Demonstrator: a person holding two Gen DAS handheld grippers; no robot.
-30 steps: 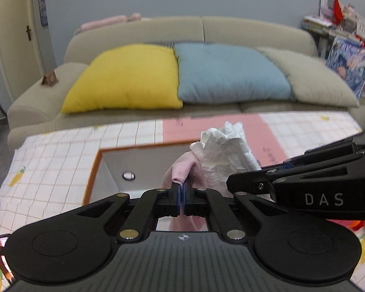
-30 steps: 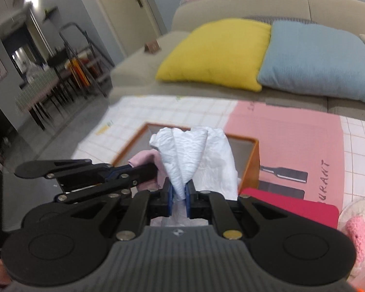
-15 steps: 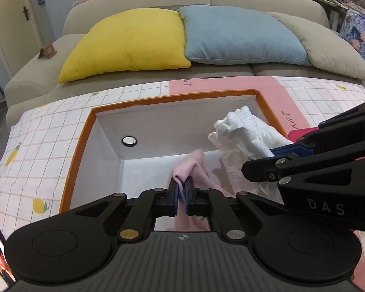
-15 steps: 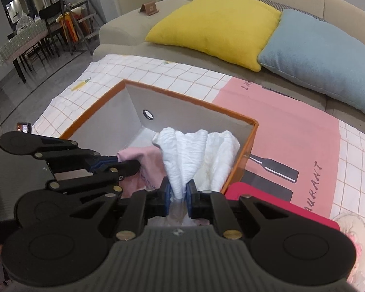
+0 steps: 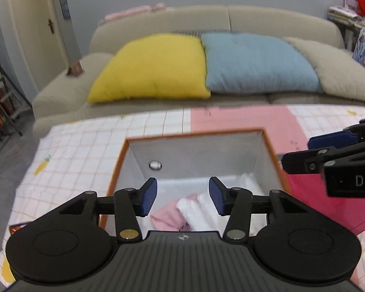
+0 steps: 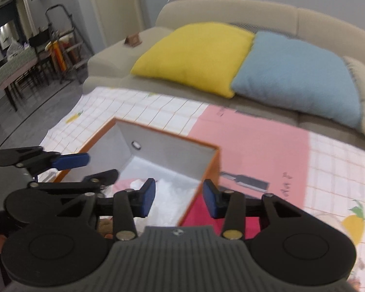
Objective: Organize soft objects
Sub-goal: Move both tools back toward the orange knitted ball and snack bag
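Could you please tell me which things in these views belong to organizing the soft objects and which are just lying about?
Part of the job:
- pink cloth, lying in the box
- white cloth, beside it in the box
- orange-rimmed box
- left gripper and right gripper, jaws opening, nothing between them

Just lying about:
- yellow cushion
- blue cushion
- sofa
- red sheet

Orange-rimmed white box point(image 5: 271, 146) holds pink cloth point(image 5: 168, 215) and white cloth point(image 5: 202, 209); yellow cushion point(image 5: 150, 68), blue cushion point(image 5: 255, 63).

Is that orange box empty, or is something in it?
Not empty. The orange box has no lid on, and a pink cloth and a crumpled white cloth lie side by side on its bottom.
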